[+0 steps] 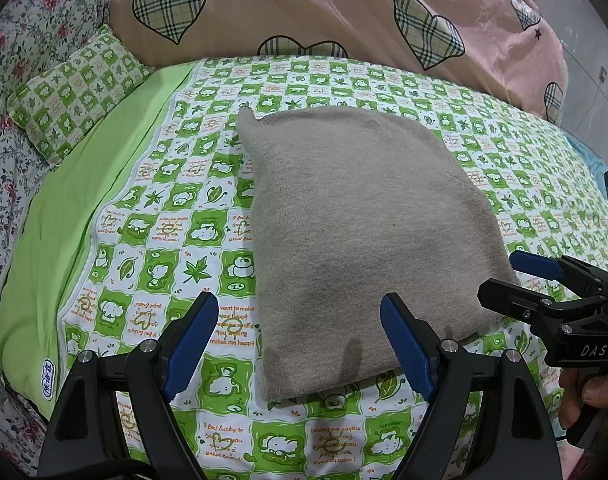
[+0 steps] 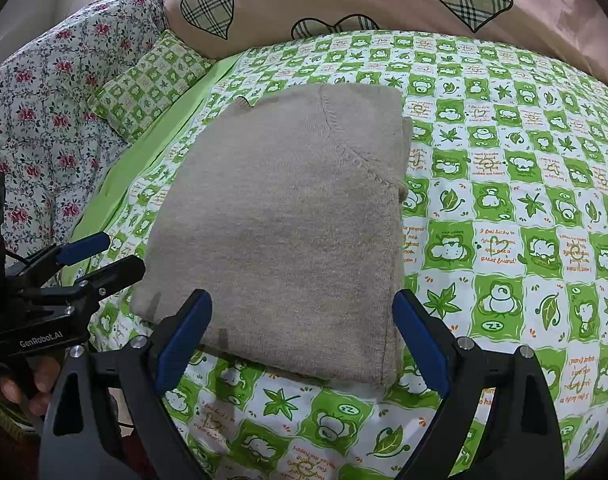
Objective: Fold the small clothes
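Note:
A beige knitted garment lies folded into a flat rectangle on the green-and-white patterned bed sheet; it also shows in the right wrist view. My left gripper is open and empty, hovering just above the garment's near left corner. My right gripper is open and empty over the garment's near edge. The right gripper also appears at the right edge of the left wrist view, and the left gripper at the left edge of the right wrist view, both with their jaws apart.
A pink duvet with plaid hearts is heaped at the back. A small green patterned pillow and a floral quilt lie at the left. The sheet extends right of the garment.

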Demonstrator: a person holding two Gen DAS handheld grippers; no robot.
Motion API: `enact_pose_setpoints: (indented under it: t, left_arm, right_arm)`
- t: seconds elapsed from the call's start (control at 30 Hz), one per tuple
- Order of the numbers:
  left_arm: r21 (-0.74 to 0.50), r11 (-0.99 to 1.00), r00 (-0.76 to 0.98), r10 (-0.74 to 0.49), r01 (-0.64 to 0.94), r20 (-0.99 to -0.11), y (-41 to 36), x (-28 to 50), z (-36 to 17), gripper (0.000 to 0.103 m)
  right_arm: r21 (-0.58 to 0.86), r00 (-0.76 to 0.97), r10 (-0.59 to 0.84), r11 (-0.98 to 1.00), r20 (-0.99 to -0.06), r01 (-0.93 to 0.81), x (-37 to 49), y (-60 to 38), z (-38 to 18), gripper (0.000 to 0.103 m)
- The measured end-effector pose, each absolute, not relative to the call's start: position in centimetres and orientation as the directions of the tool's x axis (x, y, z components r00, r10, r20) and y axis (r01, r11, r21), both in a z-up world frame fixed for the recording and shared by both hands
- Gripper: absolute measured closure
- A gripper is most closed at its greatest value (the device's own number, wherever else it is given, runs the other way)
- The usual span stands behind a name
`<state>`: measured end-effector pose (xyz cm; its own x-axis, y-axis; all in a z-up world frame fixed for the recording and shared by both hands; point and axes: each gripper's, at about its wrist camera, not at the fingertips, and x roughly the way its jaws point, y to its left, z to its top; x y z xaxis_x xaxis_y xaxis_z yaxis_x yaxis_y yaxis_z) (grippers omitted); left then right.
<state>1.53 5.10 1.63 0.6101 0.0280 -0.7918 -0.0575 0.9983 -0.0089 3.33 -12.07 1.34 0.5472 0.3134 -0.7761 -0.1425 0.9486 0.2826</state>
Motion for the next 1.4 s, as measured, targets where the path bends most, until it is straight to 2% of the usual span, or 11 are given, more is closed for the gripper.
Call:
enact_pose_setpoints:
  t: [1.4]
  left_arm:
    - [0.014,0.999,0.615,0.039,-0.045,-0.787,4.9,2.4,1.8,0.019]
  right_arm:
    - [0.3,0.556,0.328,0.943,-0.764,-0.144,4.4,-12.9,2.2,0.011]
